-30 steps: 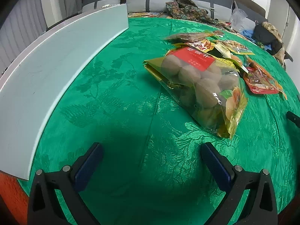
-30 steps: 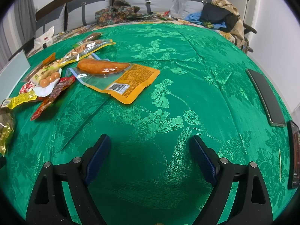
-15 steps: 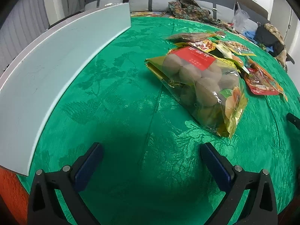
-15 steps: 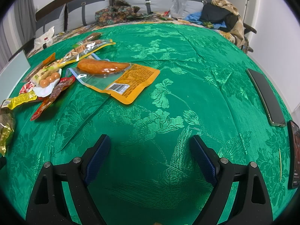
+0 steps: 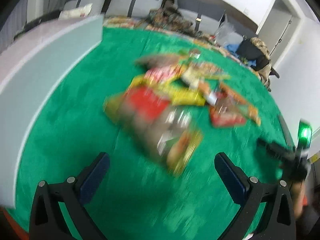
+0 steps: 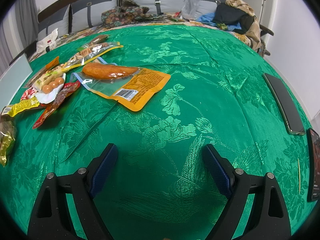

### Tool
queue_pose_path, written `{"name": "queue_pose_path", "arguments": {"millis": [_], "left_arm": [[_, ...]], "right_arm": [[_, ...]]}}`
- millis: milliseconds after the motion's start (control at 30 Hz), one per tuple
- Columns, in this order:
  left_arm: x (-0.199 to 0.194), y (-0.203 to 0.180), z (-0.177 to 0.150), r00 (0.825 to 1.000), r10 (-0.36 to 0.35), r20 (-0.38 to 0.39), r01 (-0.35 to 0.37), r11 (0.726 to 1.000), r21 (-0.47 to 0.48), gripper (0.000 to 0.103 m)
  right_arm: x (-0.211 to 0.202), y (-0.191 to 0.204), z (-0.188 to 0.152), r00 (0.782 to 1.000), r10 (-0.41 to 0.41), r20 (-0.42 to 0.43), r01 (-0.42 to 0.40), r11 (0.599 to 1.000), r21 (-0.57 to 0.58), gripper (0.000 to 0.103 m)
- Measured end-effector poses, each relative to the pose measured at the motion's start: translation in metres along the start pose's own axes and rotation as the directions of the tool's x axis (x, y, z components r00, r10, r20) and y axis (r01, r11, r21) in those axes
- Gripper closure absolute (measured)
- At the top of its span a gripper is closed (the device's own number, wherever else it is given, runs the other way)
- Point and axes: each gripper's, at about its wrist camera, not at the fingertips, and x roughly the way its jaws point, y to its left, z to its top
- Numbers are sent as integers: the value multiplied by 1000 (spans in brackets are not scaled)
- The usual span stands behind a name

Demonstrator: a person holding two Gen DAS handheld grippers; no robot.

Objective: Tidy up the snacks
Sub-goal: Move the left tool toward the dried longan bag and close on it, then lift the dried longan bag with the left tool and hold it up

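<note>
Snacks sit in a loose heap (image 5: pixel 180 92) toward the left-hand part of the green tablecloth (image 6: pixel 200 92), and the left wrist view is badly smeared, so labels are unreadable. Far left in that view, a pale white panel (image 5: pixel 46 64) runs along the table's left edge. Next comes the big clear bag with a red label (image 5: pixel 158 124), full of round brown pieces, lying nearest the left gripper (image 5: pixel 162 166), whose jaws stand wide apart over bare cloth, gripping nothing. Beyond the bag, yellow, red and orange packets overlap each other. At the right edge of that view, a dark device with a green light (image 5: pixel 304 138) shows.

Over to the right wrist view, sharp and clear. At the left edge, a gold-trimmed bag corner (image 6: pixel 6 140), then a yellow strip packet (image 6: pixel 22 106), a red sachet (image 6: pixel 56 102) and a white pack showing small orange balls (image 6: pixel 51 84), all overlapping. Just right of them, apart from the heap, lies an orange pouch holding a golden-brown piece (image 6: pixel 124 82). The right gripper (image 6: pixel 162 166) hovers over empty cloth near the table's front edge, jaws spread, holding nothing. Near the right edge rests a dark phone (image 6: pixel 284 104), with another dark slab (image 6: pixel 314 166) just beside it.
</note>
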Motion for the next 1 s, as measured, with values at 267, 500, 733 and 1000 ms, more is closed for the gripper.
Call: {"name": "queue_pose_path", "arguments": {"millis": [267, 500, 733, 1000], "left_arm": [[56, -14, 37, 950, 304, -67, -298, 951, 80, 0], [33, 38, 23, 961, 266, -79, -259, 962, 84, 0], [68, 44, 27, 968, 187, -165, -162, 975, 153, 0], [97, 53, 59, 970, 218, -108, -201, 968, 151, 0]], "right_arm": [[0, 0, 0, 1000, 1, 0, -1, 1000, 0, 13], [0, 0, 0, 1000, 1, 0, -1, 1000, 1, 13], [0, 0, 0, 1000, 1, 1, -1, 1000, 0, 13], [0, 0, 0, 1000, 1, 0, -1, 1000, 0, 13]]}}
